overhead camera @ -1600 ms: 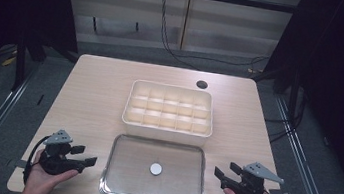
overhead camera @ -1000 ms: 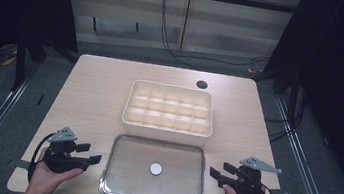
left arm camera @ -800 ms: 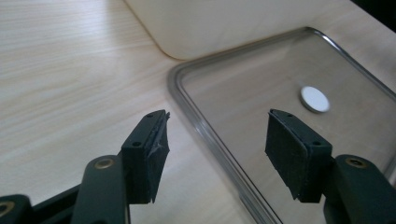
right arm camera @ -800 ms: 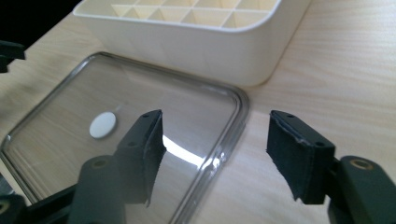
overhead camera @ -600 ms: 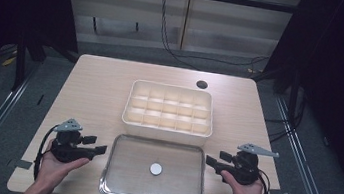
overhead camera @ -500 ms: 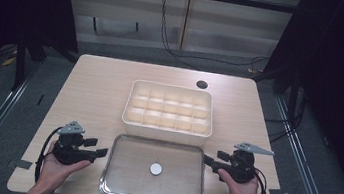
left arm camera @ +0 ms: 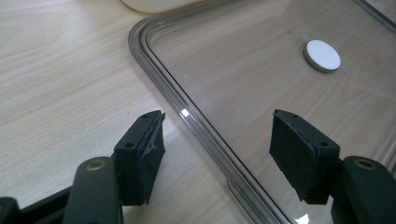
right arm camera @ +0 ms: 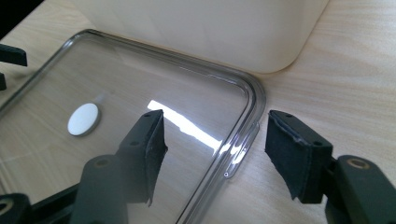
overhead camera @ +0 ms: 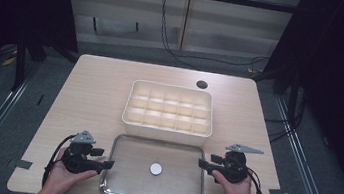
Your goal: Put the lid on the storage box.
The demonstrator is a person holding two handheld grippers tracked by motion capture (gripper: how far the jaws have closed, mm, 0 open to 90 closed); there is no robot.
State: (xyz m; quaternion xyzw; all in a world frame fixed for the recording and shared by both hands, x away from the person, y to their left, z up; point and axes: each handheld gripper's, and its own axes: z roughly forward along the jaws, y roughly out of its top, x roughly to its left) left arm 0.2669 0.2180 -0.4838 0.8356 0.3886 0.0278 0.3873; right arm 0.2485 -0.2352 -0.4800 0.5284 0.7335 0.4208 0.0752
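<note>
Clear plastic, the lid [overhead camera: 154, 171] lies flat along the near edge of the table [overhead camera: 90, 91], just in front of the cream divided box [overhead camera: 168, 112] that stands at the table's middle, so it looks laid out ready to go on that box. A small white disc [overhead camera: 156, 168] sits at the lid's centre. The left gripper [overhead camera: 104, 158] is at the lid's left rim and the right gripper [overhead camera: 204, 162] at its right rim, one to each short side, which suits lifting the lid level with both hands. In the left gripper view the jaws stand wide, astride the rim [left arm camera: 187, 116], one pad over bare wood and the other over the clear panel, and neither presses on it; they have just been opening. In the right gripper view the jaws also straddle the rim [right arm camera: 243, 140] near a small tab, apart from it, though they have just been closing. Every compartment of the box that can be seen from above looks empty.
</note>
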